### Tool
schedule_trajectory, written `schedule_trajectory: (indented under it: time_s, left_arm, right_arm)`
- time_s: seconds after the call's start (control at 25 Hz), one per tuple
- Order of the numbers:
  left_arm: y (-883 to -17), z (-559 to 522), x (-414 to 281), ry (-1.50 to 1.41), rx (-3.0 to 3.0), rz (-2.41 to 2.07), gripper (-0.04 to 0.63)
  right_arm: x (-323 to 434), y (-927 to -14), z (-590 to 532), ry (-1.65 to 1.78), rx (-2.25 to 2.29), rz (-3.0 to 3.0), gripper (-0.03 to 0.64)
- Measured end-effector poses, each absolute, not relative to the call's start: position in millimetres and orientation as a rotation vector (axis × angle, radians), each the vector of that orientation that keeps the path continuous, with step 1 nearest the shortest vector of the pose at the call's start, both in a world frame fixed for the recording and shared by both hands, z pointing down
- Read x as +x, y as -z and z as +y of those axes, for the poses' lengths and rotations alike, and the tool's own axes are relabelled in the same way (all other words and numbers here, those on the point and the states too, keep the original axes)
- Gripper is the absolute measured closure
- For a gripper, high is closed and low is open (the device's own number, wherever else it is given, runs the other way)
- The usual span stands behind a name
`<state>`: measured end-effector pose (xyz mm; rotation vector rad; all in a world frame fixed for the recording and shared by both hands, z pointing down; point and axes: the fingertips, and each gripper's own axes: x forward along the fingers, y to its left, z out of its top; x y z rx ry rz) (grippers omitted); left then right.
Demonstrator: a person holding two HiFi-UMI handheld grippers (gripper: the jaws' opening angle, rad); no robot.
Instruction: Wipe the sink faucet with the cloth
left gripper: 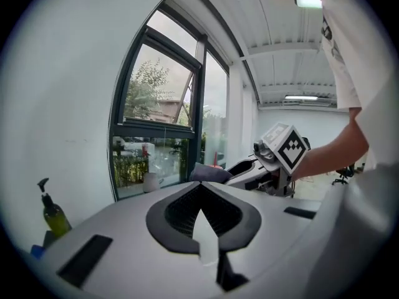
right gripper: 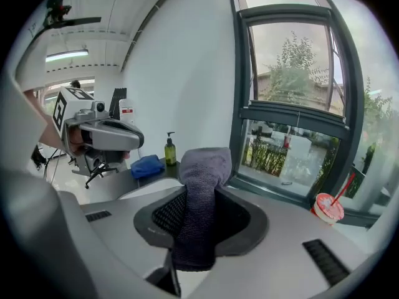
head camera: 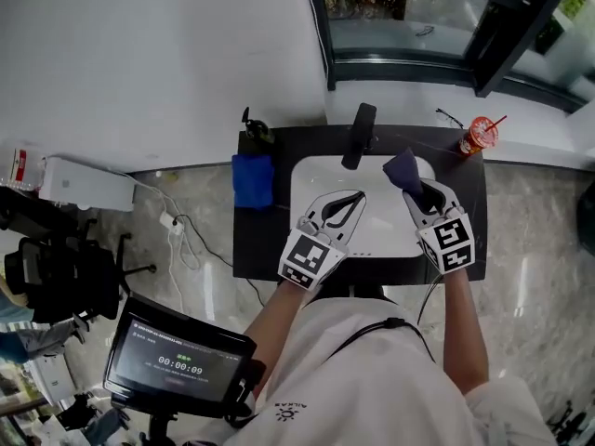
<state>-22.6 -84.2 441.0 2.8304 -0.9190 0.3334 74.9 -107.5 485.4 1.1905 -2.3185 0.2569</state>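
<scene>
White sink [head camera: 311,179] below, faucet [head camera: 360,136] ahead: left gripper [head camera: 360,196] jaws together, right gripper [head camera: 415,190] jaws clamping cloth [head camera: 402,167].

Cloth [head camera: 402,168] in right gripper [head camera: 418,193] over sink [head camera: 381,226]

In my head view the counter [head camera: 256,249] sits mid-frame with the sink [head camera: 311,179] set in it and the faucet [head camera: 359,136] at the sink's upper edge. A folded towel [head camera: 252,180] lies left of the sink, below a soap bottle [head camera: 253,126]. A cup [head camera: 479,135] stands at the counter's upper right corner. Over the sink, the left gripper [head camera: 361,194] is left of the right gripper [head camera: 418,190], whose jaws hold the cloth [head camera: 403,167].
</scene>
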Motion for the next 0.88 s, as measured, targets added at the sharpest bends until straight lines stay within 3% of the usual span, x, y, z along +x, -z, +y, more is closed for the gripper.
schedule_trajectory:
  time_s: [0.88]
  left_arm:
    - [-427.8,-104.3,-50.7,-0.247,2.795,-1.056,0.601]
  right_arm:
    - [38.8,-441.2,-223.5,0.082,1.049,-2.324,0.5]
